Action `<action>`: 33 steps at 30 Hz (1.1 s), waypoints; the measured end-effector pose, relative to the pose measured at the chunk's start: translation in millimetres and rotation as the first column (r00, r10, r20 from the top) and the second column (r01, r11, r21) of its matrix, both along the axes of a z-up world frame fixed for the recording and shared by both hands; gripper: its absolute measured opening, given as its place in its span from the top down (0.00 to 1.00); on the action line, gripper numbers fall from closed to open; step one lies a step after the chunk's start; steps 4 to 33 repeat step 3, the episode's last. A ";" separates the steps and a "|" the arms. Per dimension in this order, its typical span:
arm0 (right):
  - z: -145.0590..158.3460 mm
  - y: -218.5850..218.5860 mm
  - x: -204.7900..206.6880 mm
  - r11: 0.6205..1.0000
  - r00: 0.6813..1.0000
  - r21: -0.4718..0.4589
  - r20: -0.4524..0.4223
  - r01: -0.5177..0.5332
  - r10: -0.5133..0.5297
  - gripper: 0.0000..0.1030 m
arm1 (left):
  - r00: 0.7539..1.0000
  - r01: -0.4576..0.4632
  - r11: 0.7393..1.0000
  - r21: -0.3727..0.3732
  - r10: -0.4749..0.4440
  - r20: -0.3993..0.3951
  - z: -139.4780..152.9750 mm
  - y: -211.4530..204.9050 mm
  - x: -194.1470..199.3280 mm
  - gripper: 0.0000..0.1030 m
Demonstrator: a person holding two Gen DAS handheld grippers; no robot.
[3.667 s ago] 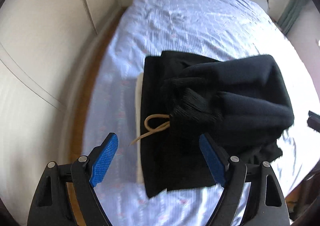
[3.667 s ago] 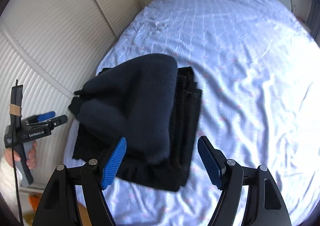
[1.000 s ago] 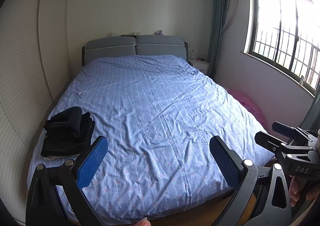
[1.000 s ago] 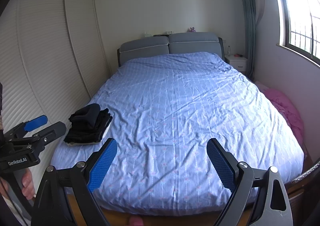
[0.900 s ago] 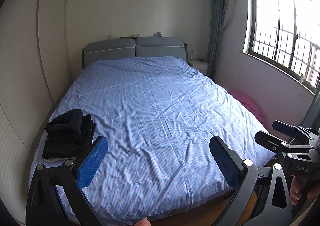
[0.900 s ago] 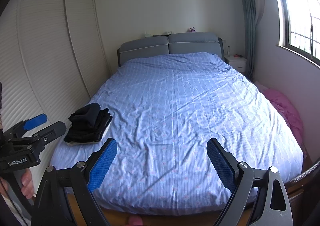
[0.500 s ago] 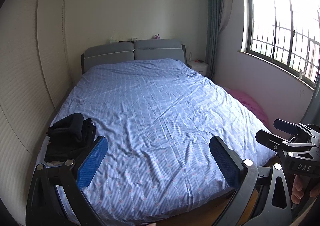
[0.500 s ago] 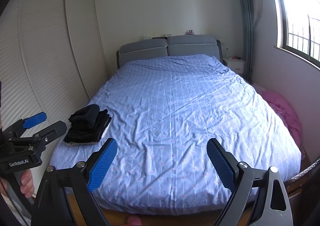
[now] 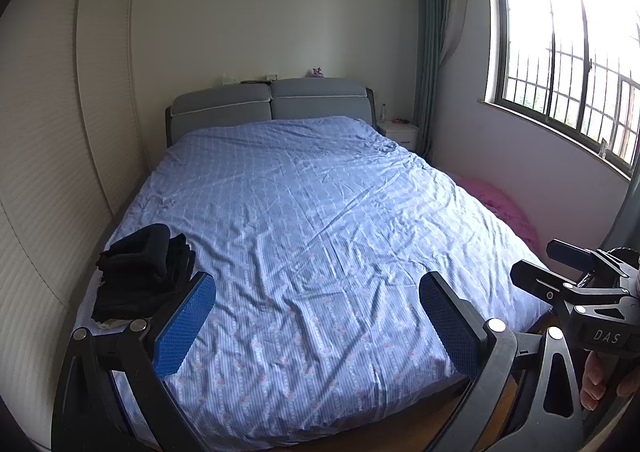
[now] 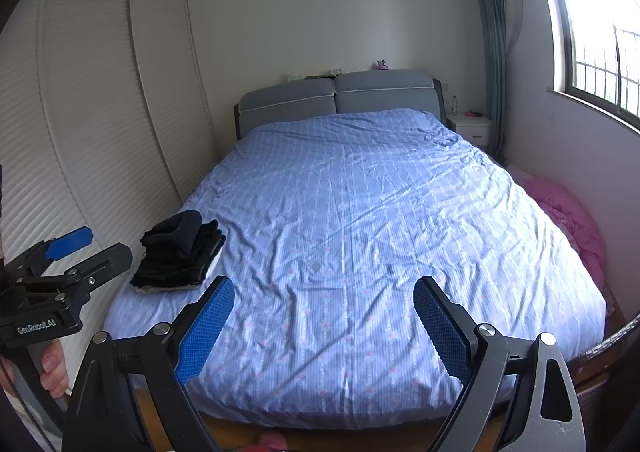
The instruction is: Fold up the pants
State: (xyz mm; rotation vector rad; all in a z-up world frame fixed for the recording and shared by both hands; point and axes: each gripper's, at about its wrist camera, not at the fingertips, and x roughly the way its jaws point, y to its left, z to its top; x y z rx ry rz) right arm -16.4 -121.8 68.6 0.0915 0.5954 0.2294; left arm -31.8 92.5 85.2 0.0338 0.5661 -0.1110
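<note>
Both tools stand back from the foot of the bed, and neither holds anything. The left gripper (image 9: pixel 314 316), a black two-finger tong with blue ribbed pads, has its jaws spread wide with only bedding visible between them. The right gripper (image 10: pixel 323 314), of the same build, is likewise wide apart and empty.

The folded black pants (image 9: pixel 146 272) lie in a compact stack at the near left corner of the blue patterned bedsheet (image 9: pixel 320 212), just beside the pale slatted wardrobe doors (image 10: pixel 100 124). A pale flat item shows under the stack's near edge; its nature cannot be determined.

Judgement: the fold appears complete. If further tidying is wanted, the top roll should be pressed flat and the edges squared, with the pads closing on the full thickness, not on a single layer.

Materials: the pants read as soft, matt knit, bulky at the rolled top, likely to slump if nudged. The sheet is thin, creased cotton with a faint grid. The grey padded headboard (image 10: pixel 340 96) is upholstered in two panels. A pink rumpled fabric (image 10: pixel 568 212) lies on the floor to the right
</note>
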 end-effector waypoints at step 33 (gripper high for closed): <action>-0.1 3.8 0.6 1.000 1.000 -0.005 0.002 -0.005 0.005 0.11 | 1.000 -0.008 1.000 0.000 0.008 0.003 0.3 3.3 0.4 0.00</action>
